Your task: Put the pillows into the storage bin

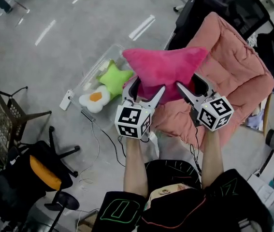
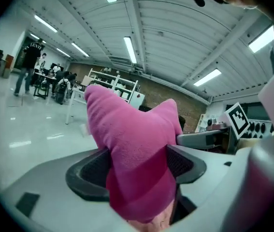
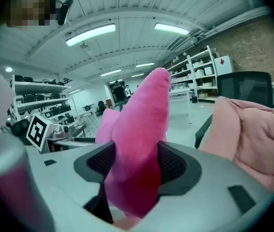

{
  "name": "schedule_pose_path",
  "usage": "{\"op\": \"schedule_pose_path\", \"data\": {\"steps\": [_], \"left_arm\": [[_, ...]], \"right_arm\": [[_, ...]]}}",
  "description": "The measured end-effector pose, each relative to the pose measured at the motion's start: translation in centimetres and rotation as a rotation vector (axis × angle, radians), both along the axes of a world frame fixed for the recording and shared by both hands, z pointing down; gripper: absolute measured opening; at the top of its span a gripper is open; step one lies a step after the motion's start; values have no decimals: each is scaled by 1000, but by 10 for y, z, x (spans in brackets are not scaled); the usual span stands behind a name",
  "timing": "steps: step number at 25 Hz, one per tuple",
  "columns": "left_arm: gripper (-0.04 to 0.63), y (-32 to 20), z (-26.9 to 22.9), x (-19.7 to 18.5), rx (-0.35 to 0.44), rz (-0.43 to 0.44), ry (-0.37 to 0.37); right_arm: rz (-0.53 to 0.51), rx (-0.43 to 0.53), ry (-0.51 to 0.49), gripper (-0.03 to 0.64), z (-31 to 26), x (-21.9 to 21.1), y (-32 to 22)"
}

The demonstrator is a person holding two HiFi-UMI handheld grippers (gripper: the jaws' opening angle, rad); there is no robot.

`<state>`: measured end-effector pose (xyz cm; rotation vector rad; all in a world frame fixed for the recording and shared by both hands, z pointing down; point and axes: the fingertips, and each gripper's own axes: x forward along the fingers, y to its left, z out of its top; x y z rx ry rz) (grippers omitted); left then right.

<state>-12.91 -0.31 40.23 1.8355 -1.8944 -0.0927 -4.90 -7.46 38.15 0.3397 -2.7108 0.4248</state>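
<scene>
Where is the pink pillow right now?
Head view, centre: the pink pillow is clamped in the left gripper and right gripper, between the clear storage bin and the pink chair.

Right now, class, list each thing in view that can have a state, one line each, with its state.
pink star pillow: held up, gripped by both grippers.
left gripper: shut on pink star pillow.
right gripper: shut on pink star pillow.
storage bin: top open, two pillows inside.
green star pillow: lying in the storage bin.
egg pillow: lying in the storage bin.
</scene>
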Motion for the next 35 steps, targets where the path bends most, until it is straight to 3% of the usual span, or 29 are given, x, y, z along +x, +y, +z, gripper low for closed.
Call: {"op": "schedule_pose_path", "data": {"steps": [11,16,19,22,23,26,29,35], "left_arm": [[367,136,66,-143,-149,-267,43],[383,181,112,-186,-234,-384,77],[276,198,116,-207,-180,-491,117],[240,202,114,-219,-153,-516,136],[224,203,113,-221,-151,-522,136],[116,210,107,-228,-128,-568,137],[-8,216,93,-228,-115,-599,113],[-6,205,39,-209,-55,-551,19]], "right_arm": [[-283,-137,59,284,76,-167,114],[-349,-138,184,299,126,-211,148],[-288,-115,222,298,140,-224,149],[-281,-150,220,284,142,-229,150],[-276,-147,216,240,141,-229,149],[-242,-123,197,27,134,-226,142],[-264,-139,151,3,117,-224,147],[-313,-96,65,3,64,-223,155]]}}
